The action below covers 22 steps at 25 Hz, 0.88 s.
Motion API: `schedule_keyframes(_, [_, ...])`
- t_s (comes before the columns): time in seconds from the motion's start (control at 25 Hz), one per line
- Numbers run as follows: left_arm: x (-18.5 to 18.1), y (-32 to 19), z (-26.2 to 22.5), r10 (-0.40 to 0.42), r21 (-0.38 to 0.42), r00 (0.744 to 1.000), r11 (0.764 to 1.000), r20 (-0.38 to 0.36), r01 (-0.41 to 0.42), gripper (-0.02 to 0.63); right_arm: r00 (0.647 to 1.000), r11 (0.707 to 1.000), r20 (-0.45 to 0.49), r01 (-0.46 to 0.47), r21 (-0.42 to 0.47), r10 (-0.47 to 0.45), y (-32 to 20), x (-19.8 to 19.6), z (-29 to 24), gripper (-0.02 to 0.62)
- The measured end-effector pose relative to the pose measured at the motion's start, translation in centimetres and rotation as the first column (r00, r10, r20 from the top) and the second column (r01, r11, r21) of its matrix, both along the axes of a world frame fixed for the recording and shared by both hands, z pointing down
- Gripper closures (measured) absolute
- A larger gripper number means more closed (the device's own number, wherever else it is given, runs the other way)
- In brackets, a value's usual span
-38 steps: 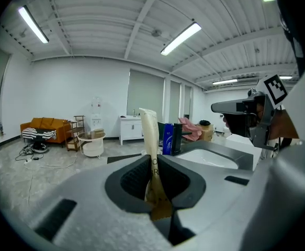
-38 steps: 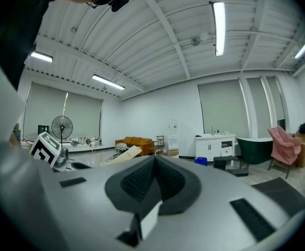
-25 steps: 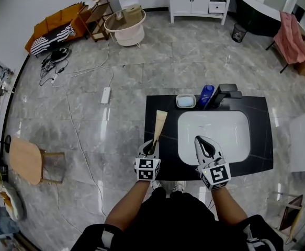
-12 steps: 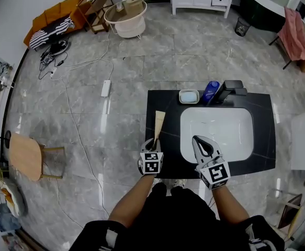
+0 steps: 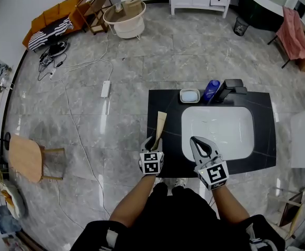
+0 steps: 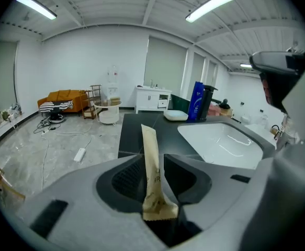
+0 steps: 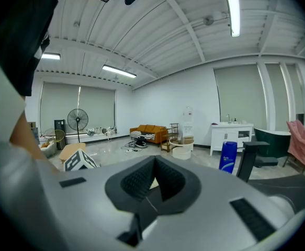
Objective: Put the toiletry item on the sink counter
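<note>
The toiletry item is a long tan paper packet point(image 5: 160, 123). It lies on the left strip of the black sink counter point(image 5: 165, 101), pointing away from me. Its near end sits between the jaws of my left gripper point(image 5: 151, 143), which are opening. In the left gripper view the packet point(image 6: 149, 140) stands up between the pads of the left gripper point(image 6: 153, 160) with a thin gap on its right side. My right gripper point(image 5: 196, 140) hovers over the near edge of the white basin point(image 5: 217, 127), and in its own view the right gripper point(image 7: 155, 163) is shut and empty.
A white soap dish point(image 5: 189, 95), a blue bottle point(image 5: 212, 90) and a black faucet point(image 5: 230, 88) stand along the counter's far edge. Grey tiled floor surrounds the counter. A wooden chair point(image 5: 26, 158) stands at the left, with cables and a power strip point(image 5: 105, 89) on the floor.
The head view has shifted slightly. Both grippers and the packet stay in about the same places on the counter.
</note>
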<state>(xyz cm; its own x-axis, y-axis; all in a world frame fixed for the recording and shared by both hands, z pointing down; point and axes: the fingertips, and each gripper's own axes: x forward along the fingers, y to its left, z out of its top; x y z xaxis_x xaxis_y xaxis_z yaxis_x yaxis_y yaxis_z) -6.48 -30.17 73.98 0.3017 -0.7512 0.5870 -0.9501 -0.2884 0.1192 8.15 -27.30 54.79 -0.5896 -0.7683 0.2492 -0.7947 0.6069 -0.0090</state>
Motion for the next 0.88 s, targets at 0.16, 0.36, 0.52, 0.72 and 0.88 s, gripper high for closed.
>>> schedule_keyframes(0.16, [-0.3,-0.1,-4.5,-0.004,0.089,0.999,0.996,-0.033,0.007,0.459,1.0,1.0,0.004,-0.001,-0.004,0.001,0.3,-0.5,-0.6,0.589])
schedule_keyframes(0.36, [-0.8,-0.1,-10.7,0.014,0.227,0.998,0.974,-0.054,-0.001,0.461,1.0,1.0,-0.003,-0.004,0.021,0.004,-0.2,-1.1,-1.1,0.589])
schedule_keyframes(0.52, [-1.1,0.2,-15.6,0.032,0.336,0.995,0.942,-0.09,0.0,0.477,1.0,0.999,0.011,-0.007,0.049,0.006,-0.5,-1.7,-2.2,0.589])
schedule_keyframes(0.72, [-1.9,1.3,-20.5,0.047,0.44,0.995,0.898,-0.09,-0.003,0.54,1.0,0.994,0.023,0.007,0.107,-0.01,-1.2,-2.9,-4.5,0.589])
schedule_keyframes(0.88, [-2.5,3.3,-22.7,0.06,0.481,0.995,0.877,-0.079,-0.015,0.594,0.999,0.987,0.033,0.012,0.158,-0.017,-1.5,-3.5,-6.6,0.589])
